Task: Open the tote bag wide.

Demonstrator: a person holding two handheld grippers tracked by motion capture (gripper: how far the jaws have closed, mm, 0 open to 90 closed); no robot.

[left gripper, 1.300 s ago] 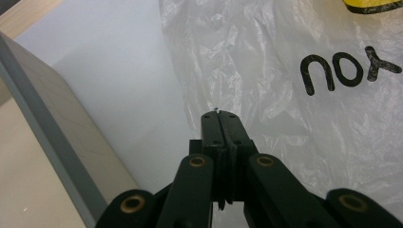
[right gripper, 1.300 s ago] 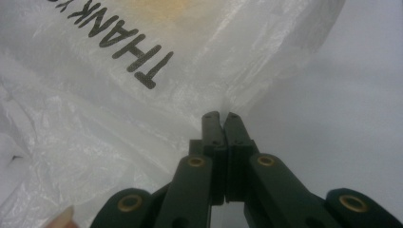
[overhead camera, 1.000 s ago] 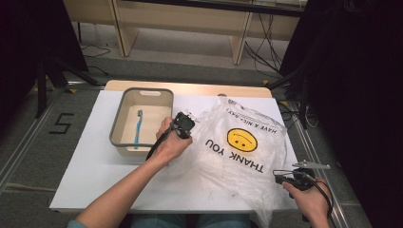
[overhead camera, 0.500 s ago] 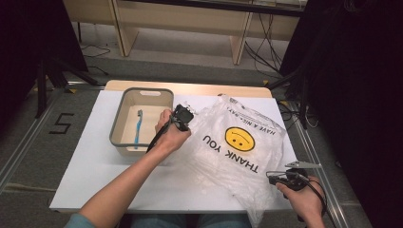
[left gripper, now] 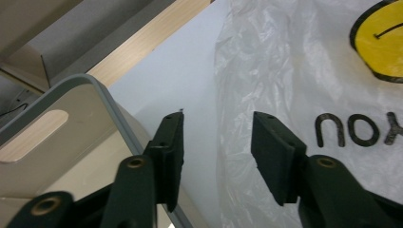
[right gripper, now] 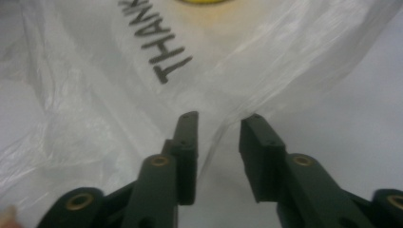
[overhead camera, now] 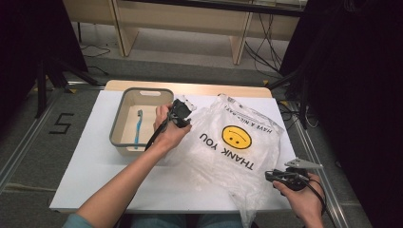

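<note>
Plastic bag (overhead camera: 237, 152) lies flat mid-table, beside tray (overhead camera: 119, 121) w/ toothbrush (overhead camera: 138, 127). It's thin, light, slippery, prob. tears easily: pinch a bunched edge. Your left gripper (left gripper: 216, 135) & right gripper (right gripper: 216, 137) both gape, holding nothing.

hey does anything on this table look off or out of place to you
Nothing looks spilled or damaged. The plastic bag lies crumpled and flat, its smiley and THANK YOU print upside down from the person's side, one corner hanging over the near table edge. A blue toothbrush lies in the grey bin.
</note>
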